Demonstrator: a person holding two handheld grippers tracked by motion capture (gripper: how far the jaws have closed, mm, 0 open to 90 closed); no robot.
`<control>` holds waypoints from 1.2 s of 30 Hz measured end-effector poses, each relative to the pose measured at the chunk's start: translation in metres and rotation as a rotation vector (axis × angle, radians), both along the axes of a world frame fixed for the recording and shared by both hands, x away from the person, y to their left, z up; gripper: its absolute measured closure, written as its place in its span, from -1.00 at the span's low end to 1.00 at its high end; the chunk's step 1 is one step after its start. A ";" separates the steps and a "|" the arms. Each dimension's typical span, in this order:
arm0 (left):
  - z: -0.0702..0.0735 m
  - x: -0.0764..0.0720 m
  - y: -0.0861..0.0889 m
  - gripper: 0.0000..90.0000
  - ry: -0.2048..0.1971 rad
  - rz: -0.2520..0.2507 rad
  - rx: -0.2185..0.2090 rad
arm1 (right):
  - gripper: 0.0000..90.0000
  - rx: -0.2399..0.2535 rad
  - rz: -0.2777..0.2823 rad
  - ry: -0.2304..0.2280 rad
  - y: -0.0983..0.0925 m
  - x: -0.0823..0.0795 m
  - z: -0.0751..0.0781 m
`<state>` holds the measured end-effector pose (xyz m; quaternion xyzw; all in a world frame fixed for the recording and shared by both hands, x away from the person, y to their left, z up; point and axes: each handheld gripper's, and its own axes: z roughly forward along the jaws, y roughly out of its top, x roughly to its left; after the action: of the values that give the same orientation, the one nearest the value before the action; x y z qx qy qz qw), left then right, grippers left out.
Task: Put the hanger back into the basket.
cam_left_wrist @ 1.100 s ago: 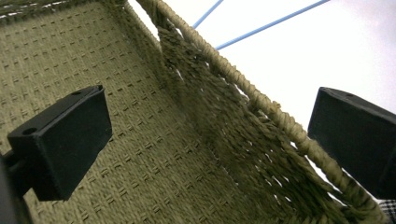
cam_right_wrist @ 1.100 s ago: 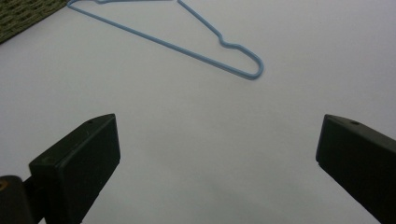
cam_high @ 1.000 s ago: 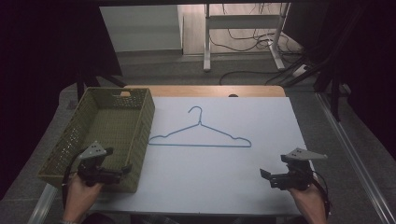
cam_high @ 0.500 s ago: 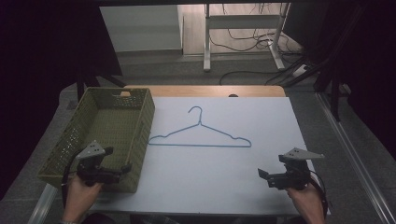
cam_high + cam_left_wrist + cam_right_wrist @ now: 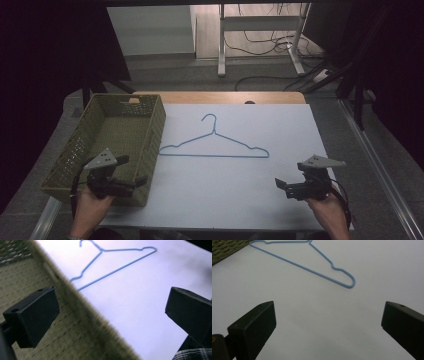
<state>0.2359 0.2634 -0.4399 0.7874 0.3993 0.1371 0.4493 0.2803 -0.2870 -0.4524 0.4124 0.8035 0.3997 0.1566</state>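
Observation:
A thin blue wire hanger (image 5: 215, 156) lies flat in the middle of the white table top, hook pointing away from me. To its left stands an olive woven basket (image 5: 152, 145) with nothing in it. My left gripper (image 5: 132, 171) hovers over the basket's near right corner with its jaws wide apart and nothing between them. In the left gripper view, the left gripper (image 5: 112, 315) looks across the basket (image 5: 75, 335) toward the hanger (image 5: 117, 269). My right gripper (image 5: 290, 176) is open over the table's near right, well short of the hanger (image 5: 299, 265).
The white sheet (image 5: 240, 190) covers most of the table, with a wooden strip (image 5: 220, 97) along the far edge. Beyond the table are a desk frame and cables (image 5: 260, 45) on the floor. A basket corner (image 5: 224, 250) appears in the right gripper view.
Both grippers have barely shifted; the right one drifted slightly to the left. The hanger and basket have not moved.

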 end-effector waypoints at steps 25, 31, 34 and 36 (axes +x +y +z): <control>0.019 0.045 -0.089 -1.00 -0.003 -0.180 0.036 | -0.98 -0.026 0.068 0.004 0.018 0.030 0.027; 0.011 0.062 -0.110 -1.00 0.025 -0.194 0.056 | -0.98 -0.039 0.087 0.002 0.028 0.045 0.029; 0.005 0.068 -0.117 -1.00 0.028 -0.191 0.067 | -0.98 -0.043 0.096 0.006 0.034 0.053 0.029; 0.001 0.072 -0.120 -1.00 0.028 -0.196 0.071 | -0.98 -0.063 0.097 0.015 0.040 0.059 0.029</control>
<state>0.3081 0.1430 -0.4392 0.8398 0.3215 0.0957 0.4270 0.3389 -0.2472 -0.4236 0.3708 0.8360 0.3781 0.1439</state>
